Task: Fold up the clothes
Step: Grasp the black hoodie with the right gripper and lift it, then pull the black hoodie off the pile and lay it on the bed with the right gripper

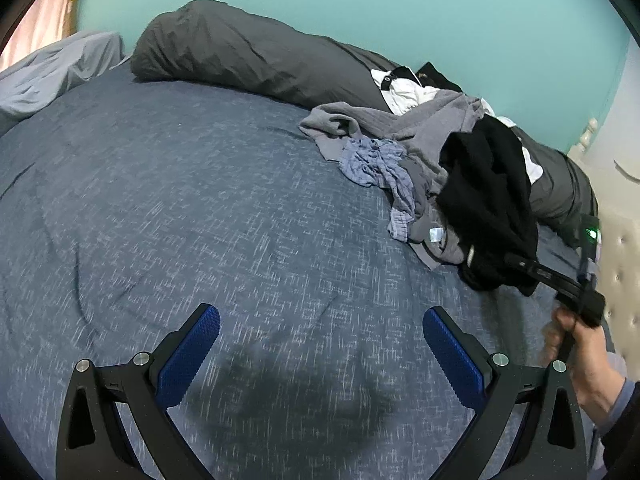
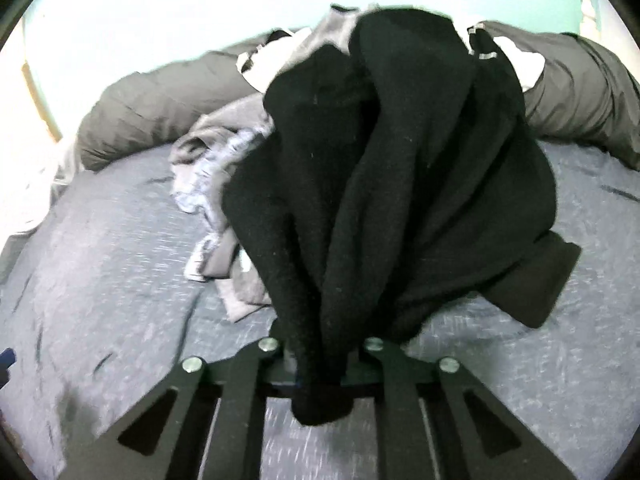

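Observation:
A black garment [image 2: 400, 180] is bunched and pulled up from the clothes pile, and my right gripper [image 2: 320, 364] is shut on its lower edge. The left wrist view shows that same black garment [image 1: 488, 192] at the right, with the right gripper [image 1: 476, 258] gripping it and a person's hand [image 1: 580, 352] on its handle. My left gripper [image 1: 322, 314] is open with blue pads and nothing between them, over the bare blue bedspread [image 1: 200, 200]. Behind the black garment lie a grey garment [image 1: 424, 128], a blue checked one [image 1: 380, 164] and a white one [image 1: 404, 92].
A long dark grey pillow [image 1: 248, 52] runs along the teal wall at the back of the bed. A light blue pillow [image 1: 52, 72] lies at the far left. A cream tufted headboard [image 1: 624, 264] bounds the right side.

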`<control>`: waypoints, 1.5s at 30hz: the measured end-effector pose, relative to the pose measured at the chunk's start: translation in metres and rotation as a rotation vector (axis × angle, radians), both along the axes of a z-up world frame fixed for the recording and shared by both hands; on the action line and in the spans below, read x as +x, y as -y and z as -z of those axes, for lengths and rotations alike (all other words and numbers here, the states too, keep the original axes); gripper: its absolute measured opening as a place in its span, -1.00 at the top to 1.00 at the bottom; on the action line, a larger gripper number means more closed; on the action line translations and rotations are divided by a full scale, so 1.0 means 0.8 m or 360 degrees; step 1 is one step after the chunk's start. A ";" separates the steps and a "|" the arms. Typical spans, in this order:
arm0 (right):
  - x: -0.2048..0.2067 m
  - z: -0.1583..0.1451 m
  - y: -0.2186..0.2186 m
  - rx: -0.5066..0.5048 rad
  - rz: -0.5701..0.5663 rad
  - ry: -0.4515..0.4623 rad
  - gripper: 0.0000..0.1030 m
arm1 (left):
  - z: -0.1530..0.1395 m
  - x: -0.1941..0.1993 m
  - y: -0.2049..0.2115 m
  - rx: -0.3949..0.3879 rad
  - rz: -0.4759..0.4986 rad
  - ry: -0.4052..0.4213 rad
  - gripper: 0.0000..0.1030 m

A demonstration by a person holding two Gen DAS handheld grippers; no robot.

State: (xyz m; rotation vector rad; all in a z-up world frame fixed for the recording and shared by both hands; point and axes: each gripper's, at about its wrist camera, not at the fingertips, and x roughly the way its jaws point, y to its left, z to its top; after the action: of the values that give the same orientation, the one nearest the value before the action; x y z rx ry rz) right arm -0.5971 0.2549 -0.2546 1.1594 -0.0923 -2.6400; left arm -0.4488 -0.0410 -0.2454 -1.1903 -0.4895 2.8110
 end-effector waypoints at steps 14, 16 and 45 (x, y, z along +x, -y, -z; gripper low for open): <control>0.183 -0.114 0.029 -0.0230 -0.0260 -0.0178 0.83 | -0.055 0.136 -0.005 0.0038 0.0044 -0.0163 -1.00; 0.224 -0.130 0.035 -0.0257 -0.0286 -0.0193 0.83 | -0.059 0.164 -0.004 0.0026 0.0062 -0.0163 -1.00; 0.522 -0.146 0.068 -0.0196 -0.0367 -0.0083 0.83 | -0.085 0.393 0.024 -0.0027 0.0035 -0.0155 -1.00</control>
State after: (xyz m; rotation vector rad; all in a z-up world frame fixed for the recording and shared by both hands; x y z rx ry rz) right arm -0.1795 0.2007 -0.1379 0.9962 -0.1031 -2.4240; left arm -0.1342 -0.0606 -0.1773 -1.0488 -0.4442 2.8430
